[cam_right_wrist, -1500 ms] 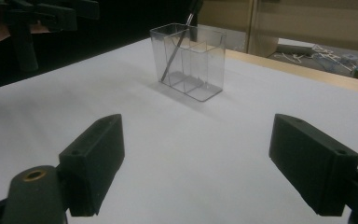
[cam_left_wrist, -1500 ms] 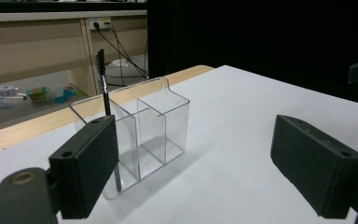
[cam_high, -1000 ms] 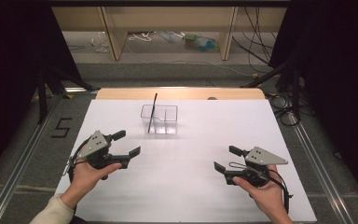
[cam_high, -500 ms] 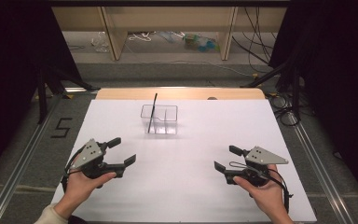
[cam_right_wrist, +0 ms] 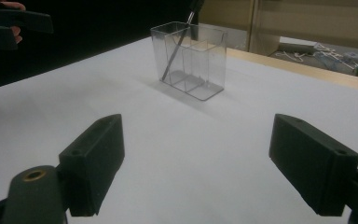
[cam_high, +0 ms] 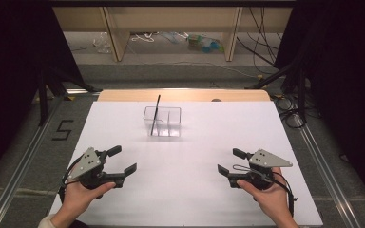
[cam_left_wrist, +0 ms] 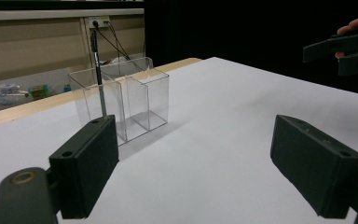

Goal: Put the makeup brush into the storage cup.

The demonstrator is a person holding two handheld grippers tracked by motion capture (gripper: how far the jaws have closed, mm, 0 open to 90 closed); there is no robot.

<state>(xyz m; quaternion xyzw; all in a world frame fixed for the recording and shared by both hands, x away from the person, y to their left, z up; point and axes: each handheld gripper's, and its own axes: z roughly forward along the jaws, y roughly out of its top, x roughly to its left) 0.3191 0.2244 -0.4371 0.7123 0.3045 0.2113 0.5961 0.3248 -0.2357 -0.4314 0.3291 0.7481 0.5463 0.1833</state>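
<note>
My left gripper (cam_high: 122, 160) and right gripper (cam_high: 229, 161) both gape wide, holding nothing. The clear box (cam_high: 162, 121), split into compartments, stands toward the far middle of the white table (cam_high: 195, 190), well apart from both. A thin black pen (cam_high: 155, 113) leans in its left compartment.

My left gripper (cam_high: 120, 160) is black, capped by a grey three-cornered plate with small dark screw holes, and a thin black cable loops off its back. My right gripper (cam_high: 228, 161) is the same build: black body, grey triangular plate on top, black cable curling beside my wrist. A pale sleeve cuff (cam_high: 47, 221) shows at my left wrist. Seen from the gripper views, my jaws are matte black blocky pads with small round holes, and a brass-coloured ring sits at the lower left hinge.
</note>
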